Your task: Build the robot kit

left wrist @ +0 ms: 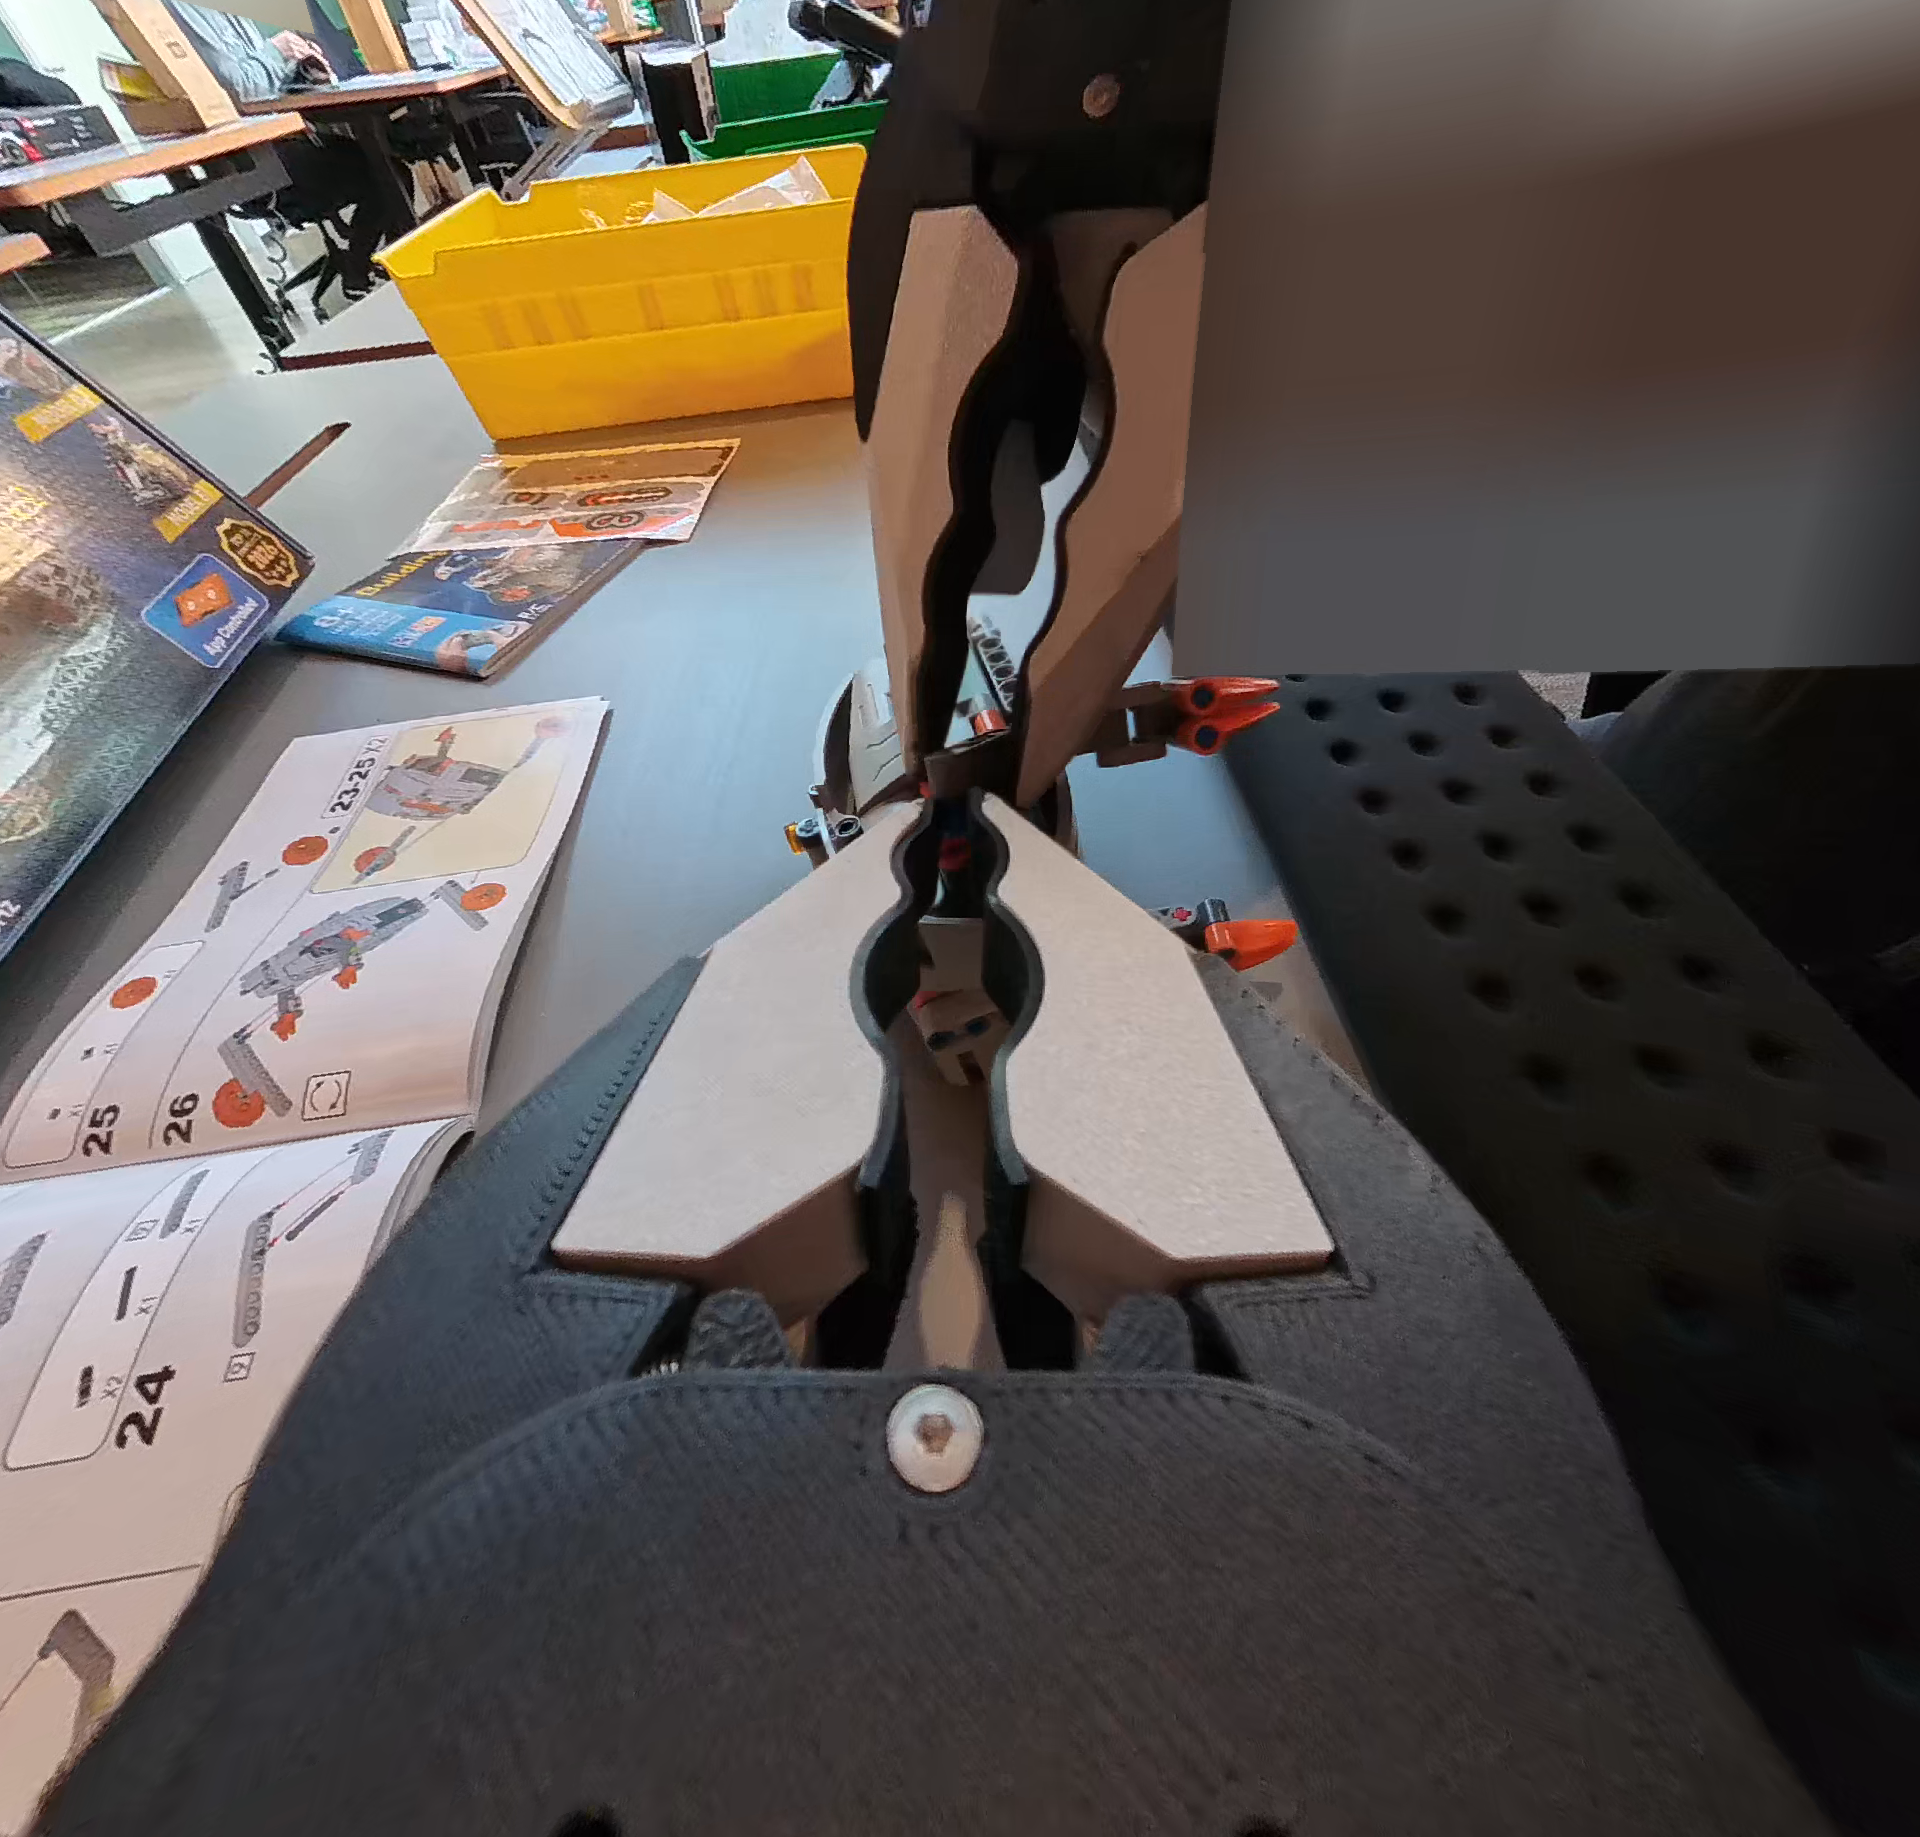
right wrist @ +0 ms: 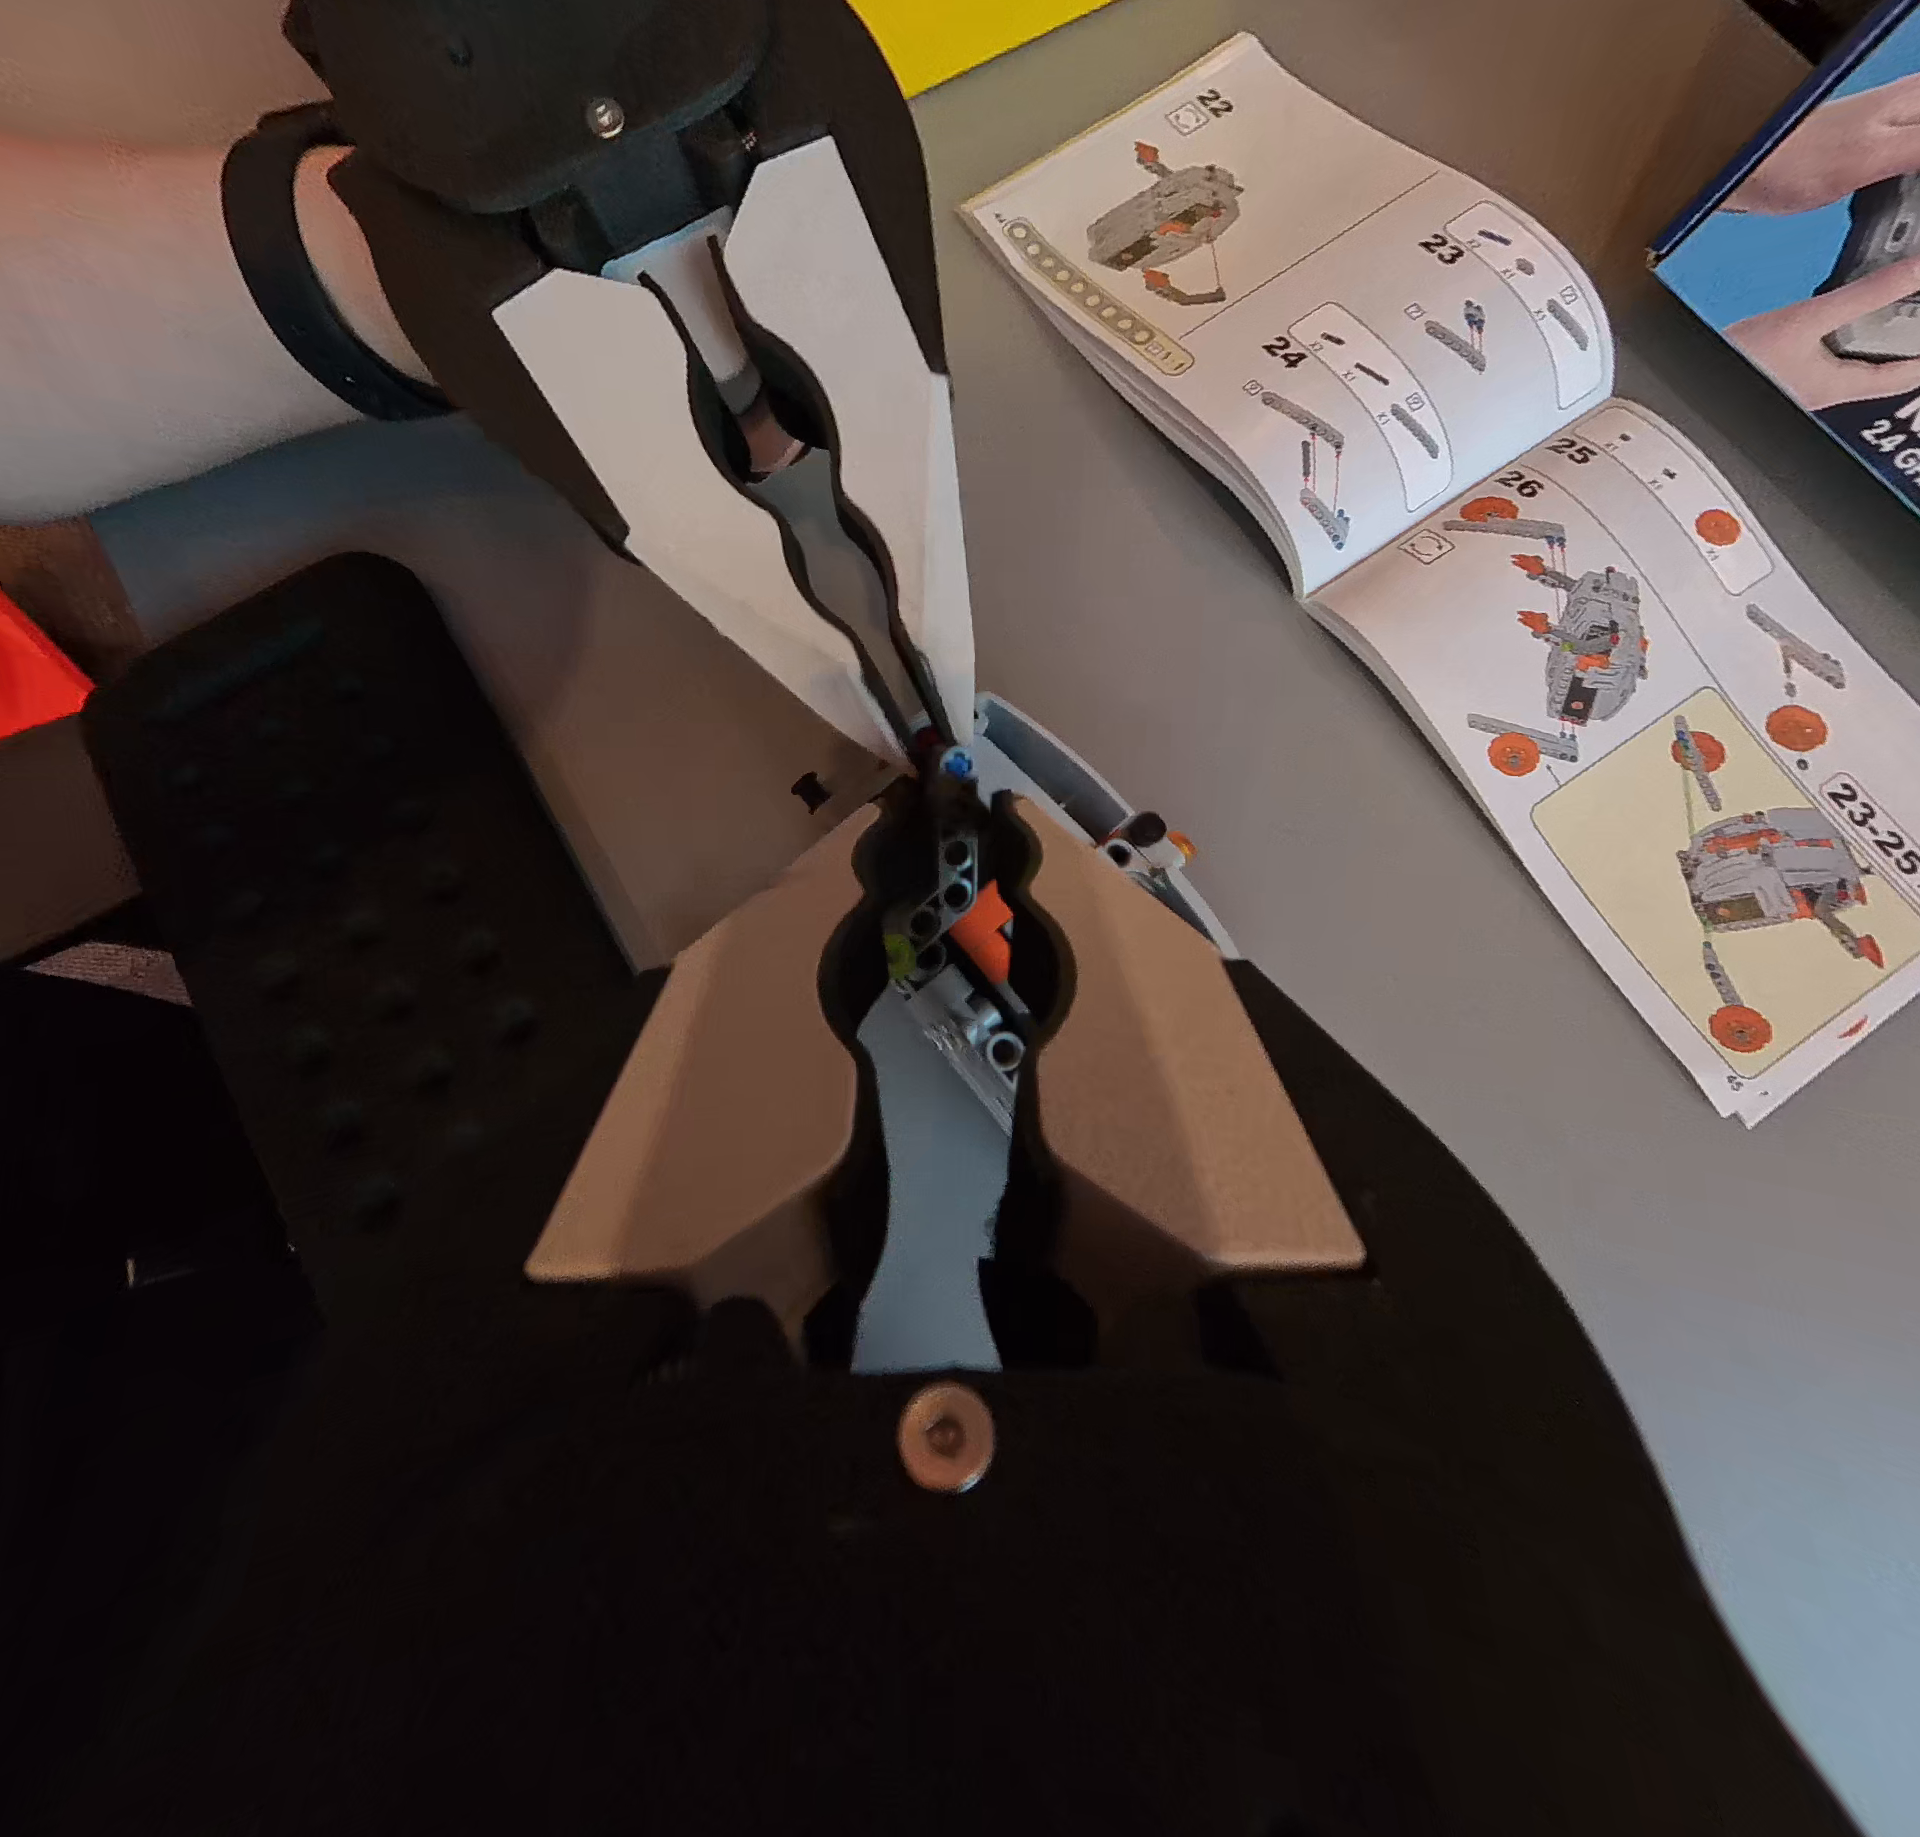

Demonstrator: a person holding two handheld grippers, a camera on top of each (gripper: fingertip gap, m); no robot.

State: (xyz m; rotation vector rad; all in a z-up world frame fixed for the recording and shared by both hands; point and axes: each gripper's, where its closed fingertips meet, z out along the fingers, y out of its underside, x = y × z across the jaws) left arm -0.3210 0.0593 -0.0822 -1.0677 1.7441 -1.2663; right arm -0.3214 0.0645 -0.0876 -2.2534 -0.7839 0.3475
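Your right gripper [right wrist: 951,811] was closed on the gray brick model [right wrist: 966,998], and your left gripper [right wrist: 928,738] pinched the same model from the far side, tips nearly meeting. The open manual [right wrist: 1455,499] lay to the right on the table [right wrist: 1195,644].

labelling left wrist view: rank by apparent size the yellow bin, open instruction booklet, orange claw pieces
1. open instruction booklet, nearest the camera, so inflated
2. yellow bin, farther off, possibly bigger in reality
3. orange claw pieces
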